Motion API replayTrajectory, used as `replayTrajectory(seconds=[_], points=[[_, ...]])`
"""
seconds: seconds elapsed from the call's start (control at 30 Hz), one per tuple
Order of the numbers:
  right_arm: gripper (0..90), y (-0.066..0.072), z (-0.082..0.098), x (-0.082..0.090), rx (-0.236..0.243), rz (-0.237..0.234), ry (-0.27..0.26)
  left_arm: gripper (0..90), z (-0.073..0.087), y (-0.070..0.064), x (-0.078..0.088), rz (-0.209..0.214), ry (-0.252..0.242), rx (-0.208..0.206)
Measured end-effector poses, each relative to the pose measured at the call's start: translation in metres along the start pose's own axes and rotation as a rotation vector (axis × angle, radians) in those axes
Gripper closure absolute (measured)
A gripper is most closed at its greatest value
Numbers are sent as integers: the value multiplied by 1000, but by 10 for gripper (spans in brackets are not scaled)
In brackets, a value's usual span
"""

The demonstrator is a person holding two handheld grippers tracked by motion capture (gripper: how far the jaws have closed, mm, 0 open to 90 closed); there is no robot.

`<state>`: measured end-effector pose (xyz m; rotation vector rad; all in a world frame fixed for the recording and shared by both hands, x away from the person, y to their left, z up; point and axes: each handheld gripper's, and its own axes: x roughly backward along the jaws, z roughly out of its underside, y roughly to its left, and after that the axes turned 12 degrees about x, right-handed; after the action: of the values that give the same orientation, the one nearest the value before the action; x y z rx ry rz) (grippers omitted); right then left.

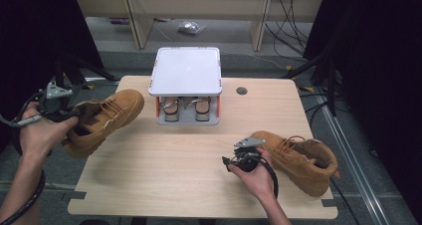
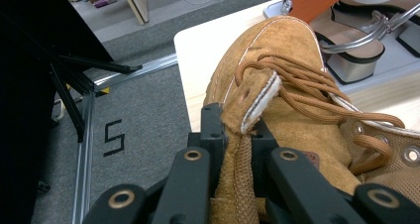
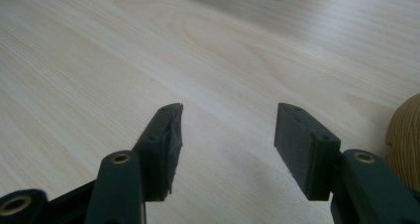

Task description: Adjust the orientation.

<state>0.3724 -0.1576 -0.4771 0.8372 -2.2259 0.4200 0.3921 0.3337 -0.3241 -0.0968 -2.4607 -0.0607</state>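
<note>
Tan boot (image 2: 292, 105) pinched by its heel tab in left gripper (image 2: 233, 135); soft suede, probably bulky; right gripper (image 3: 228, 135) gapes, nothing held.

The boot (image 2: 292, 100) in the left tongs (image 2: 233, 130) is matt tan suede with woven laces; the counter (image 3: 148, 50) under the right tongs (image 3: 228, 135) is smooth pale wood.

Pale wood table (image 1: 164, 170), grey carpet floor (image 1: 124, 60), light wooden furniture legs (image 1: 135, 21) behind, black curtains (image 1: 378, 60), loose cables (image 1: 291, 16)
</note>
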Motion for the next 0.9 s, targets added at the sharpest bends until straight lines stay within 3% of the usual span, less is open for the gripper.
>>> replayTrajectory(seconds=[0.77,0.8,0.9], points=[[448,1,1,-1,1,5,-3,831,-14,4,1,-26,-40,27],[448,0,1,-2,21,12,-8,831,-15,4,1,-28,-38,24],[448,0,1,-2,21,12,-8,831,-16,5,1,-30,-40,28]])
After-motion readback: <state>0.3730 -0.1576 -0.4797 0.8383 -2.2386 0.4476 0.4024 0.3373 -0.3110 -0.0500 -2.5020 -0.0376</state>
